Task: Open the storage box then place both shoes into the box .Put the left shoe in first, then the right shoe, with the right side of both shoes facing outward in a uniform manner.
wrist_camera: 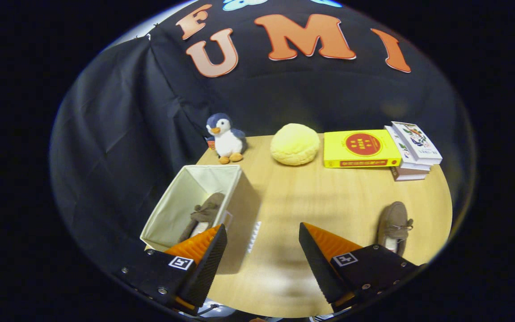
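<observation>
Cream storage box point(181, 197), 2 brown shoes point(206, 214), yellow book point(360, 150), blue-white penguin point(225, 137)

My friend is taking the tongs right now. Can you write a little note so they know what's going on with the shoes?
Tongs: open, holding nothing, hovering over the table.
Storage box: open, beside the left finger.
One shoe already lies inside the box.
The other shoe is on the table, beside the right finger, outside the box.
Done: box opened, first shoe in.
Left: pick up the shoe on the table and put it in the box, facing the same way as the first.
</observation>
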